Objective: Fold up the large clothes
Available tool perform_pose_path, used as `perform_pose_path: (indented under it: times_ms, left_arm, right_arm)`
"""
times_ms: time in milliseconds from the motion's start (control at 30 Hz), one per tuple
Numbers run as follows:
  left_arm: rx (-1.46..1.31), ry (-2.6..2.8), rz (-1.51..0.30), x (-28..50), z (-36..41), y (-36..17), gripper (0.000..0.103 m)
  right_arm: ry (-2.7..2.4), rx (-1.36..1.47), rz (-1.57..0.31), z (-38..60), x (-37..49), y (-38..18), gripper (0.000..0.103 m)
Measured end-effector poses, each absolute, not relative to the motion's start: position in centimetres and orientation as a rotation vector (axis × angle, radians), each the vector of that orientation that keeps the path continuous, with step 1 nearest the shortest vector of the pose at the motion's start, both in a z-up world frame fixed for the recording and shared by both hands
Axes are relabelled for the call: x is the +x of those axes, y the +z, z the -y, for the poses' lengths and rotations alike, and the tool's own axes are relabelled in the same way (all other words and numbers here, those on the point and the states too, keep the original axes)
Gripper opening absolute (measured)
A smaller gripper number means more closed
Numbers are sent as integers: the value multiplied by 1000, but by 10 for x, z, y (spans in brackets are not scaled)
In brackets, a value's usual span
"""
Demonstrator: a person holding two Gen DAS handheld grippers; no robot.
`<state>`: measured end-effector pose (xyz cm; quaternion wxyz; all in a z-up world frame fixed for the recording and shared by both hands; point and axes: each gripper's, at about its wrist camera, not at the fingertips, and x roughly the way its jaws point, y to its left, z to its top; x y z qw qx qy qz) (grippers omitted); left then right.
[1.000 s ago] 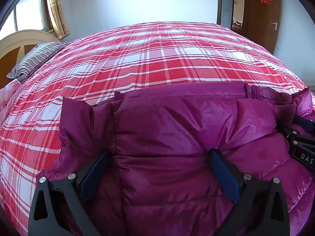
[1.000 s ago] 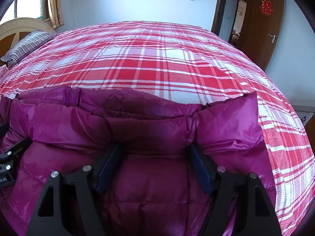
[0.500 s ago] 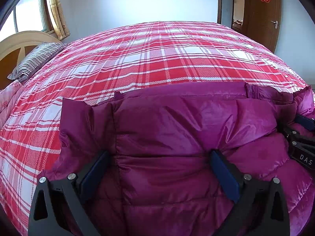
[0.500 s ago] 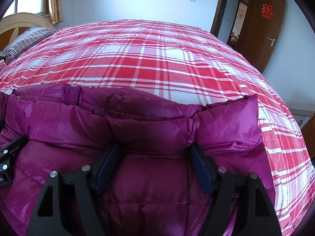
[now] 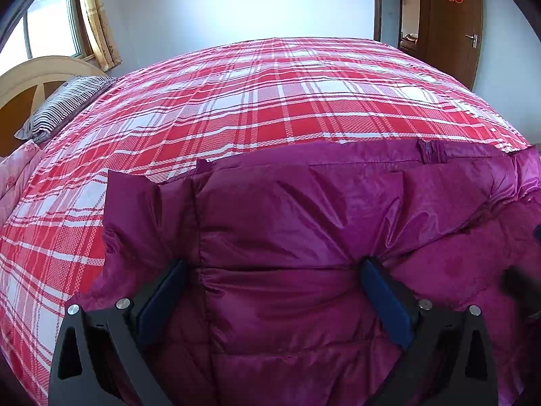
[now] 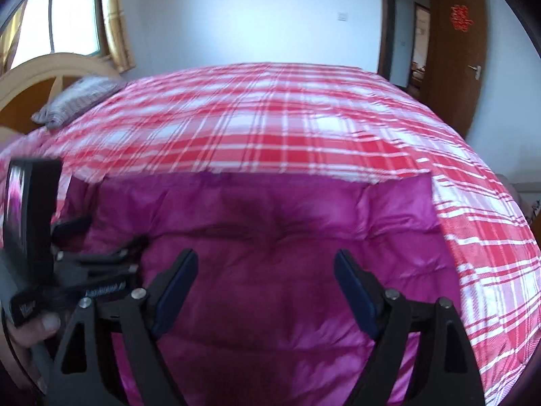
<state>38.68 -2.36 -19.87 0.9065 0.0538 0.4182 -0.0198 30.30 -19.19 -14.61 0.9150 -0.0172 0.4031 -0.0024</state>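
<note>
The jacket [image 5: 287,237] lies on the bed [image 5: 270,101], at the near edge of the plaid cover, with its folded upper part turned toward the cameras. The left gripper [image 5: 270,291] has its jaws set wide, and a thick puffy fold of the jacket fills the space between them; both pads touch the cloth, so it seems to hold this fold, though not tightly. The right gripper [image 6: 265,284] has its jaws wide apart as well, but here they stand above the cloth and hold nothing (this view is blurred, so the gripper is probably in motion).

The main risk, in my judgement, is that the fold opens again. The filling is springy and the shell is slippery, so with only one side held the top layer can slide back or puff up, and the edges would no longer match.

A second risk comes from the left jaws. They hold a bulky piece at a wide opening, and if they lift or pull, the smooth cloth can slip out, or only the upper layer follows while the lower one stays on the bed.

Also the two grippers are near each other: the left gripper shows at the left edge of the right view. A quick sideways move of the right one could strike it.

The pillow [image 5: 61,108] is well apart.
</note>
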Motion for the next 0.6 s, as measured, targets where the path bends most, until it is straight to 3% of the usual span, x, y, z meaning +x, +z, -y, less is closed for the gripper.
perform_pose_path:
  times_ms: [367, 600]
  left_arm:
    - [100, -3, -875, 380, 19, -187, 102]
    - [119, -44, -749, 340, 32, -153, 102]
  right_arm:
    - [-9, -46, -893, 194, 316, -185, 87]
    - [-14, -61, -886, 192, 314, -187, 88]
